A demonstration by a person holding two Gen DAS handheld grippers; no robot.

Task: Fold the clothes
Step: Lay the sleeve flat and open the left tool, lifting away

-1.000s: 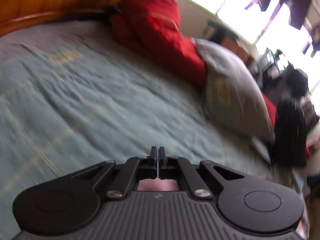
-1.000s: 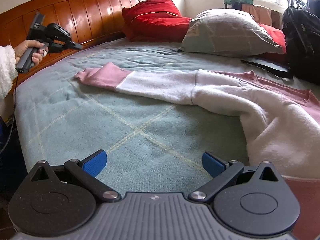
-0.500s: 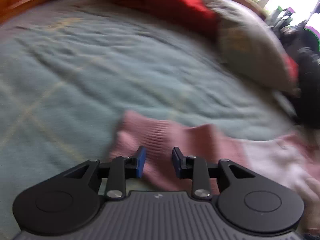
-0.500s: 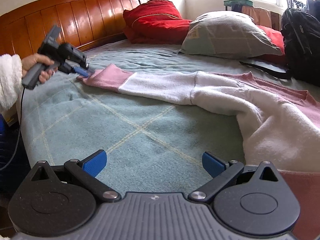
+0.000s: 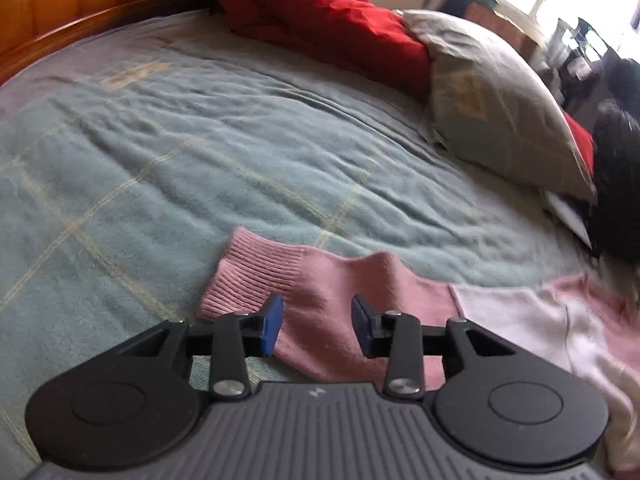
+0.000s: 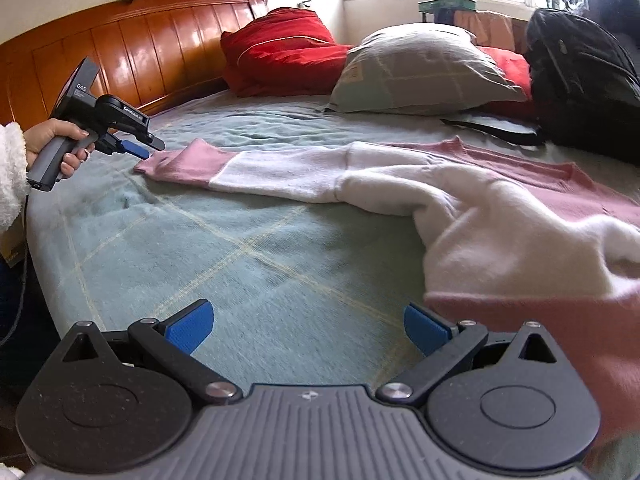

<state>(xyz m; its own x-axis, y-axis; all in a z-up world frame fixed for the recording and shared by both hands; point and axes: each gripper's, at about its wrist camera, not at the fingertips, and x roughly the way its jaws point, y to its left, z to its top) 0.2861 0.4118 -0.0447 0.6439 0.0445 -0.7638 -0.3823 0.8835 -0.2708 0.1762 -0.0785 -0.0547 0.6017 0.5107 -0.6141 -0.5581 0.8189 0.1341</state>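
Home bedroom: bed (image 6: 248, 264), pillows (image 6: 420, 72)

The left black two-finger gripper with blue pads (image 5: 316, 326) points steeply downward, its jaws opening and standing partly apart, the pads clear of what lies between them. From the right wrist view the same tool (image 6: 138, 148) is held by its grey pistol handle in the person's left hand (image 6: 60, 146), fingers curled around the grip, with a fluffy white sleeve (image 6: 12, 176) covering the wrist. The right black two-finger gripper with blue pads (image 6: 308, 326) tilts downward less steeply, its jaws spread wide with nothing pressed between the pads.
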